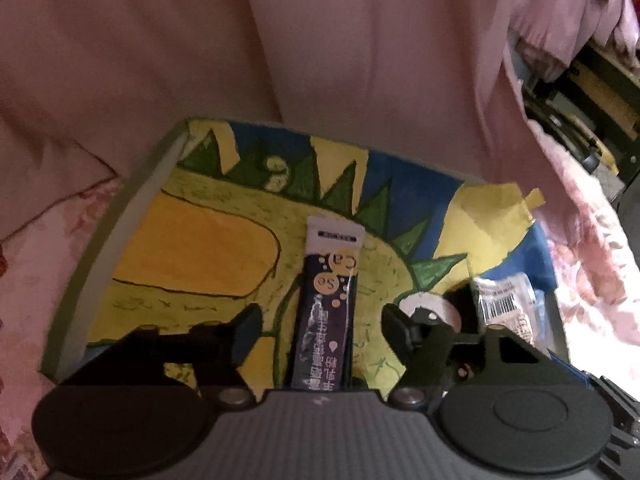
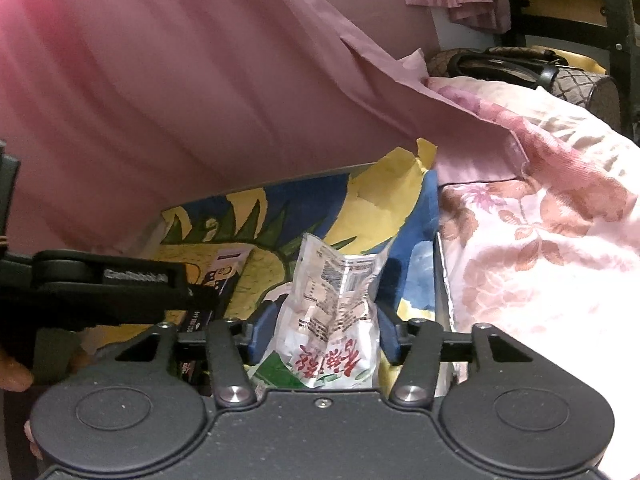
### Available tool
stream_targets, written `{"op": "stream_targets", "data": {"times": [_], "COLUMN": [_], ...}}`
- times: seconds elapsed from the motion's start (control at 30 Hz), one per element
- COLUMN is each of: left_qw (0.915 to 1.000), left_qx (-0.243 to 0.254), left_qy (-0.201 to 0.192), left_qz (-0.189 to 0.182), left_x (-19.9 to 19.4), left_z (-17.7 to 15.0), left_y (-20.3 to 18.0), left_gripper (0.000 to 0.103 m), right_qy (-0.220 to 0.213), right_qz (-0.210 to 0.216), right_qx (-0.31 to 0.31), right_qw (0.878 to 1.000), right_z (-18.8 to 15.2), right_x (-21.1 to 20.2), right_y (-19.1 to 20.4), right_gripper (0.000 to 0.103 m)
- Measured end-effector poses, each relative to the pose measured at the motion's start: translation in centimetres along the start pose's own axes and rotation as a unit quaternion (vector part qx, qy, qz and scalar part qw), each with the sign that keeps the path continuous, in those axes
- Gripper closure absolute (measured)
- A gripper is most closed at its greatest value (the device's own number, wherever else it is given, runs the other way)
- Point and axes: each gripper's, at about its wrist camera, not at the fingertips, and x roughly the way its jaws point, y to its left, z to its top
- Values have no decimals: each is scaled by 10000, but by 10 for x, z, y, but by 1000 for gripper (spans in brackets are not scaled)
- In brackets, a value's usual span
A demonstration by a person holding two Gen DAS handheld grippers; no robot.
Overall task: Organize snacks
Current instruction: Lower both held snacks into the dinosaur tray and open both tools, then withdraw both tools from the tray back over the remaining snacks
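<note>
A dark blue stick sachet (image 1: 332,300) with a white top lies flat on a painted board (image 1: 192,248) of yellow, green and blue. My left gripper (image 1: 320,330) is open, one finger on each side of the sachet and neither touching it. In the right wrist view a crinkled clear snack packet (image 2: 332,312) with red characters stands on the board (image 2: 260,268) between the blue pads (image 2: 266,332) of my right gripper (image 2: 326,334). The jaws are open, close along the packet's sides without squeezing it. The same packet (image 1: 506,306) shows at the right of the left wrist view.
The board has a grey rim (image 1: 116,236) and rests on a floral bedsheet (image 2: 540,240). Pink fabric (image 1: 320,40) hangs right behind it. A white round object (image 1: 430,304) lies beside my left gripper's right finger. A brown patterned bag (image 2: 560,76) and a dark chair frame (image 2: 600,12) stand at the far right.
</note>
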Motion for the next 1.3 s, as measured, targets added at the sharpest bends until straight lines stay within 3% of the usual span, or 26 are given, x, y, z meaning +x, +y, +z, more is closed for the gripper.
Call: {"op": "stream_targets", "data": {"times": [0.17,0.67,0.93,1.3], "left_qw": [9995,9894,9800,9745], "left_qx": [2,-185,-236,-11], "left_qy": [-316,-1417,-1956,-2146], "left_qz": [42,255,266,658], "left_x": [-25,-145,-212,-257], "left_z": [0,-28,-72,-143], "left_y": [4,41,63,85], "left_gripper": [15,0,0,0], "right_qy": [-189,-1088,-1625,-1866], "right_qz": [60,208,258,62], "right_qx": [-20,-798,-1040,-757], "right_qw": [9998,9906,9809,9795], "right_z": [5,-12,-45,-103], "right_x": [-16,-114,-178,-235], "right_y": [3,45,68,85], "right_gripper": [26,3,1,1]}}
